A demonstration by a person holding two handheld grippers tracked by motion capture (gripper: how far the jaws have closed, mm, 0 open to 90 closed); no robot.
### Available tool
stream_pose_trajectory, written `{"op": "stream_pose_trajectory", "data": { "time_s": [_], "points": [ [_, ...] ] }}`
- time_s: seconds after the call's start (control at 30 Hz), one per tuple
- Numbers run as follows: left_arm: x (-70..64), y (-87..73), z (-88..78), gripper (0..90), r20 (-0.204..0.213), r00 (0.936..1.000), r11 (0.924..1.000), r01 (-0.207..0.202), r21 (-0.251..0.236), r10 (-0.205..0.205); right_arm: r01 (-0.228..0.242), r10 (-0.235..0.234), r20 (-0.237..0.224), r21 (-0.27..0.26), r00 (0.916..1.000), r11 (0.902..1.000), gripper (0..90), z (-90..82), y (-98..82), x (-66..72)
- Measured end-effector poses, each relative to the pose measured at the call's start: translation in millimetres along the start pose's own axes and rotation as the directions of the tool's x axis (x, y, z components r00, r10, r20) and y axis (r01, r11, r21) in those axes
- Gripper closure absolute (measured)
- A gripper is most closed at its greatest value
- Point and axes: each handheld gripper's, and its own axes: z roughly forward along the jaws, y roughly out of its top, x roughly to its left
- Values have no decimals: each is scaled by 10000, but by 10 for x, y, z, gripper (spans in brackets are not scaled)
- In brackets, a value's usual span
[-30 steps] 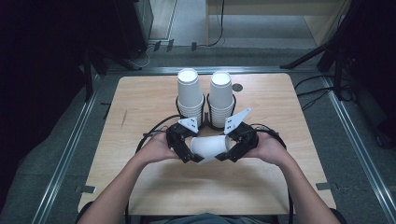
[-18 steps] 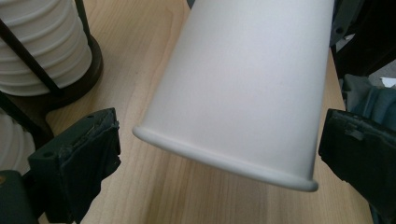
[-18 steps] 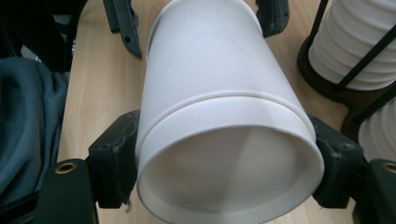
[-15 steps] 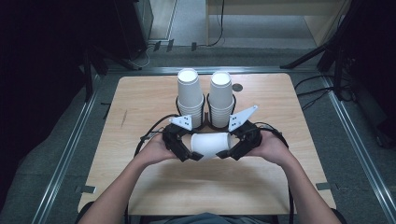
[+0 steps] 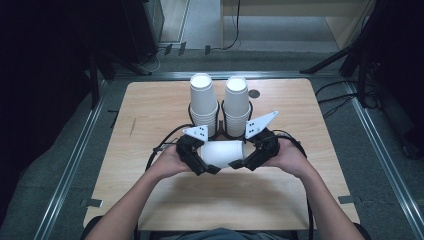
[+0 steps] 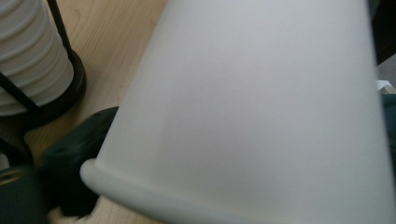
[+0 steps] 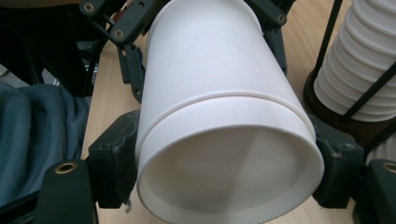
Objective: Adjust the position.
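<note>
A white paper cup (image 5: 222,152) lies on its side just above the table, held between both grippers. My left gripper (image 5: 205,162) is shut on its closed end, and my right gripper (image 5: 240,161) is shut on its open end. In the right gripper view the cup's mouth (image 7: 229,177) faces the camera, with a black jaw pressed on each side of the rim. A second rim line (image 7: 224,100) circles the wall farther back, like one cup nested inside another. In the left gripper view the cup wall (image 6: 261,107) sits very close, with one dark finger (image 6: 70,182) beside its rim.
Two tall stacks of white cups (image 5: 202,100) (image 5: 236,102) stand upside down in a black wire holder (image 5: 220,131) just beyond the grippers. They also show as a stack (image 6: 28,60) and a stack (image 7: 364,70). The wooden table (image 5: 150,115) has a small dark hole (image 5: 254,93) behind the stacks.
Both grippers and the cup have moved slightly away from the person, toward the stacks. The hands have turned a little. Both grips stay as they were.
</note>
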Motion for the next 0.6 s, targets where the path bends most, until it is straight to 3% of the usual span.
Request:
{"op": "stream_pose_trajectory", "data": {
  "time_s": [0.17, 0.27, 0.4, 0.57, 0.6],
  "points": [
    [-14, 15, -43, 97, -26, 9999, 9999, -136, -66, 136, 43, -43, -23, -106, 10000, 9999, 242, -18, -3, 4],
    [-10, 40, -50, 110, 63, 9999, 9996, -137, 251, 136, -28, 28, -90, -31, 10000, 10000, 240, -20, 0, 4],
    [38, 45, -71, 112, 438, 9984, 9981, 334, 515, -357, -261, 262, -146, 102, 9995, 9996, 210, -6, 11, 2],
    [59, 30, -123, 111, 250, 9984, 9955, 486, 819, -508, -336, 334, 58, 447, 9994, 9984, 174, 8, -10, -6],
    [74, 27, -151, 111, 204, 9983, 9931, 526, 1049, -551, -312, 299, 192, 725, 9994, 9969, 170, 21, -35, -21]
  ]
}}
